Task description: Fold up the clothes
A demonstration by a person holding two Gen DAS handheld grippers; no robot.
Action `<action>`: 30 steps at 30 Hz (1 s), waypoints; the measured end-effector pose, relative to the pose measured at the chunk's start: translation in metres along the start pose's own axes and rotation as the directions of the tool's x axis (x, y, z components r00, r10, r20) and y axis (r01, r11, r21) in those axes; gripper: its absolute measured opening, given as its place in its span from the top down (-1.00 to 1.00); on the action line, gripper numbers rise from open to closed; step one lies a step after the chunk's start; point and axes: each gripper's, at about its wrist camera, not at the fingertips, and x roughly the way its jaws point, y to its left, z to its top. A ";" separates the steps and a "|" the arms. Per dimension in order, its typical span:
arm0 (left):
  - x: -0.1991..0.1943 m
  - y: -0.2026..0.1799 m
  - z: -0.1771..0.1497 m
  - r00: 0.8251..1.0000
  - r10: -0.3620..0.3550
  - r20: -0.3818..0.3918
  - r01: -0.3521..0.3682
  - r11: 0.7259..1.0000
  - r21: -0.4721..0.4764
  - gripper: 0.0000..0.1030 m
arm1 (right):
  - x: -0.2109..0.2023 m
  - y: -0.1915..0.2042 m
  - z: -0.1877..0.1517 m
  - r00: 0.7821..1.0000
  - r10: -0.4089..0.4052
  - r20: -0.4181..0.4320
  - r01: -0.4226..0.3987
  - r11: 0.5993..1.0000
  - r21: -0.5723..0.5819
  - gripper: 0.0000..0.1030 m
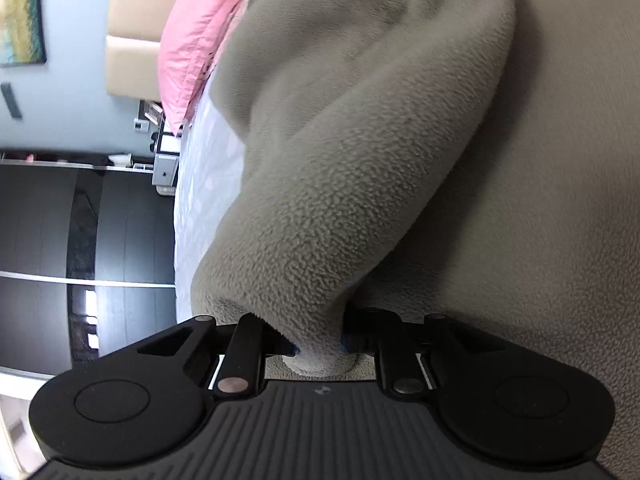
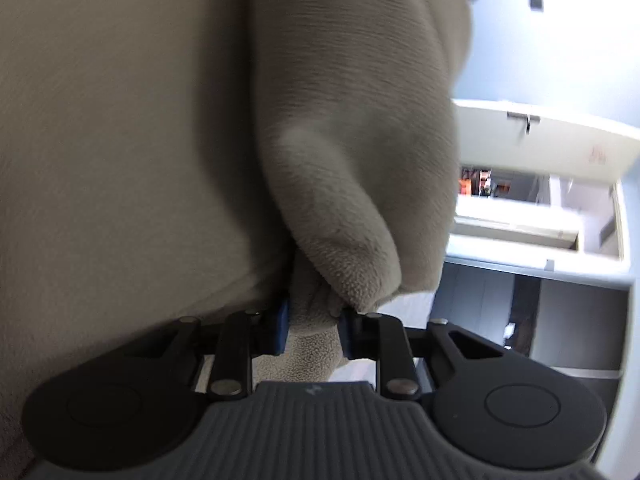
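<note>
Between both claws (image 1: 318,340) (image 2: 312,332), grey fleece (image 1: 360,140) bunches, pinched.

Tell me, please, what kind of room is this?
Most likely a bedroom: a pink pillow leans on a cream headboard at the end of a white bed, with dark wardrobe doors beside it.

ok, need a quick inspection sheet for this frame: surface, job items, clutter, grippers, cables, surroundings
surface: bed with white cover, mostly hidden under the fleece
job's things: grey fleece, bunched, a fold lifted off the layer beneath
clutter: pink pillow at the headboard
grippers: left gripper shut on a fleece edge; right gripper shut on another bunched edge
cables: nothing seen
surroundings: blue wall with a picture, dark floor, white shelf unit
</note>
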 end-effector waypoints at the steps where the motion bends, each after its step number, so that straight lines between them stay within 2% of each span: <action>1: 0.000 -0.005 -0.001 1.000 0.009 0.001 -0.009 1.000 0.028 0.72 | 0.000 0.003 0.000 1.000 -0.009 0.002 0.009 1.000 -0.022 0.50; 4: -0.002 -0.011 -0.003 1.000 0.025 0.002 -0.025 0.999 0.044 0.71 | -0.002 0.007 -0.003 1.000 -0.022 0.001 0.022 0.998 -0.052 0.44; 6: -0.010 -0.006 -0.006 1.000 0.006 -0.006 -0.006 1.000 -0.011 0.66 | -0.008 0.002 -0.008 1.000 0.003 -0.013 -0.004 1.000 -0.026 0.41; 9: -0.026 0.002 -0.010 1.000 -0.005 -0.029 0.003 0.997 -0.077 0.55 | -0.019 -0.007 -0.021 0.997 0.029 -0.069 -0.026 0.999 0.039 0.24; 12: -0.044 0.020 -0.016 0.997 -0.007 -0.075 -0.008 0.982 -0.190 0.55 | -0.032 -0.032 -0.034 0.991 0.015 -0.131 0.016 0.972 0.233 0.26; 14: -0.055 0.040 -0.020 0.995 -0.019 -0.099 -0.015 0.945 -0.327 0.55 | -0.040 -0.054 -0.039 0.989 0.014 -0.147 0.045 0.921 0.388 0.35; 16: -0.065 0.062 -0.024 0.992 -0.044 -0.116 -0.017 0.875 -0.484 0.55 | -0.047 -0.075 -0.039 0.992 0.052 -0.118 0.018 0.847 0.532 0.31; 18: -0.070 0.084 -0.027 0.989 -0.105 -0.100 0.017 0.771 -0.636 0.55 | -0.048 -0.091 -0.037 0.991 0.110 -0.073 -0.039 0.770 0.637 0.00; 19: -0.071 0.094 -0.029 0.985 -0.149 -0.089 0.044 0.712 -0.701 0.53 | -0.047 -0.098 -0.036 0.989 0.141 -0.048 -0.072 0.736 0.673 -0.01; 20: -0.069 0.101 -0.033 0.974 -0.215 -0.073 0.085 0.644 -0.761 0.52 | -0.043 -0.103 -0.038 0.983 0.181 -0.026 -0.109 0.693 0.712 -0.01; 22: -0.063 0.112 -0.043 0.945 -0.324 -0.047 0.122 0.483 -0.867 0.52 | -0.033 -0.114 -0.045 0.962 0.274 0.017 -0.176 0.567 0.805 0.01; 23: -0.062 0.113 -0.050 0.936 -0.350 -0.034 0.117 0.402 -0.908 0.52 | -0.029 -0.118 -0.050 0.951 0.305 0.041 -0.196 0.498 0.845 0.01; 24: -0.059 0.114 -0.055 0.934 -0.357 -0.022 0.110 0.345 -0.932 0.52 | -0.025 -0.121 -0.057 0.944 0.323 0.063 -0.205 0.429 0.880 0.01; 26: -0.057 0.113 -0.061 0.927 -0.374 0.000 0.112 0.278 -0.954 0.52 | -0.016 -0.126 -0.071 0.931 0.351 0.104 -0.216 0.296 0.930 0.01; 29: -0.055 0.112 -0.071 0.918 -0.395 0.033 0.116 0.188 -0.975 0.52 | -0.013 -0.118 -0.078 0.923 0.361 0.136 -0.211 0.178 0.961 0.01; 30: -0.053 0.113 -0.072 0.921 -0.388 0.039 0.114 0.171 -0.979 0.52 | -0.011 -0.116 -0.080 0.921 0.359 0.147 -0.211 0.145 0.967 0.01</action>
